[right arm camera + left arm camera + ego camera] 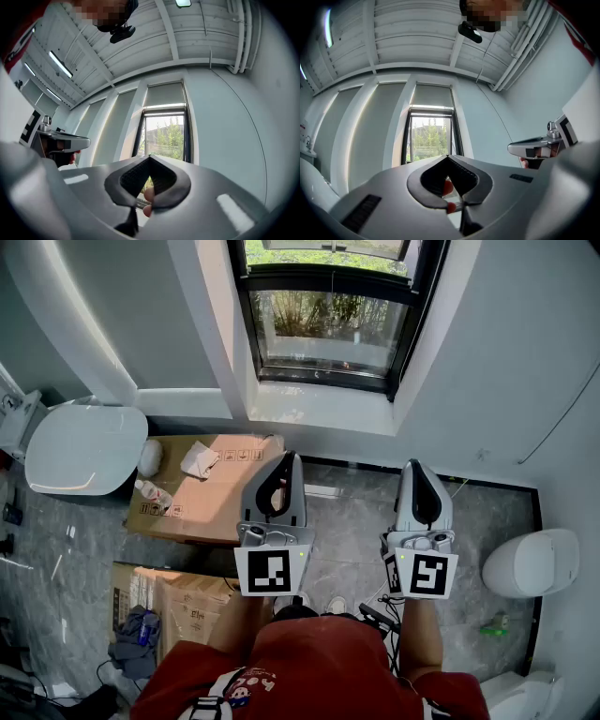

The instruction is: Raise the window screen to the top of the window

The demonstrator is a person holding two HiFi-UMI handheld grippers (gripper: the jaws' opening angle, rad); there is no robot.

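Plainly shut and empty, both grippers face the window

Nearest the head camera, the person's red shirt (309,662) fills the bottom edge. Just ahead, the left gripper (292,461) and the right gripper (413,467), both white-shelled with black-and-white marker cubes, are held side by side and apart, tilted slightly upward. Each one's own view shows its dark-padded jaws pressed together at the tips with nothing between them. Below them lies the grey marbled floor (352,521), with a flat brown cardboard box (220,498) to the left. Farther off stands the tall black-framed window (431,138), with greenery behind its glass. The pale grey window screen (433,96) sits over the window's top part, above the clear pane and well apart from both grippers.
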